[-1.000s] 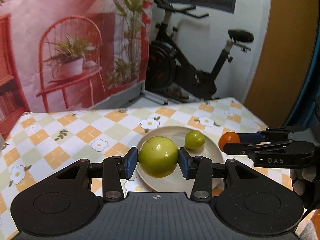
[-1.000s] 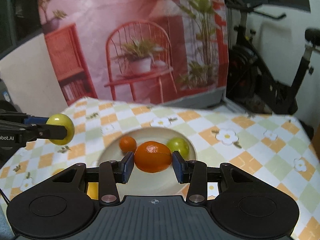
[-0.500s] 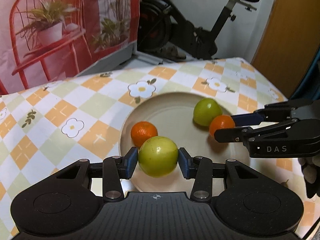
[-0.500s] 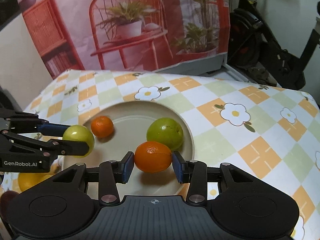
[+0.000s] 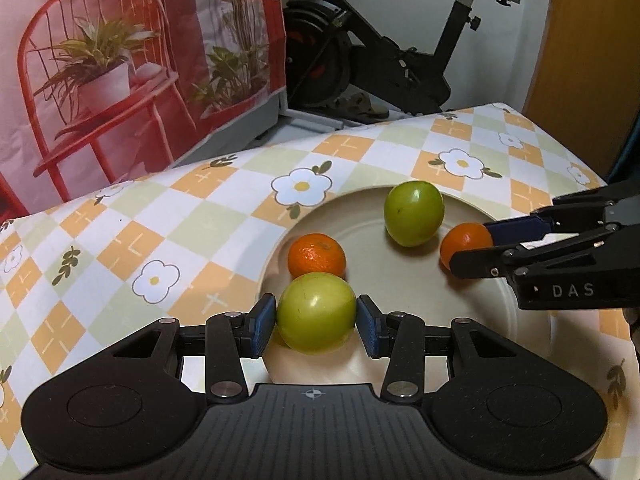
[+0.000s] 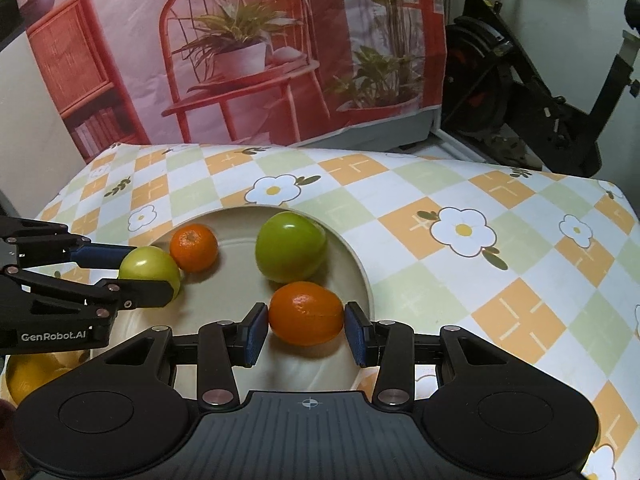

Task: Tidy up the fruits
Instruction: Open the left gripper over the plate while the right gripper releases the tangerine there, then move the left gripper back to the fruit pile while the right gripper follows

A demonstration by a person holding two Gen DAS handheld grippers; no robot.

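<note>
A beige plate (image 5: 404, 332) (image 6: 356, 268) lies on the checked tablecloth. My left gripper (image 5: 316, 323) is shut on a green apple (image 5: 316, 312) (image 6: 149, 270), low over the plate's near-left part. My right gripper (image 6: 306, 328) is shut on an orange (image 6: 306, 313) (image 5: 464, 242), low over the plate's right part. In the plate lie a small orange (image 5: 317, 256) (image 6: 194, 248) next to the held apple and a second green apple (image 5: 414, 213) (image 6: 290, 253).
A yellow fruit (image 6: 30, 374) lies off the plate at the lower left of the right wrist view, partly hidden by the left gripper. A printed backdrop (image 5: 120, 60) and an exercise bike (image 5: 384, 56) stand beyond the table's far edge.
Both grippers have come down and forward over the plate with their fruit still held. The held apple is now close beside the small orange; the held orange is near the second green apple.
</note>
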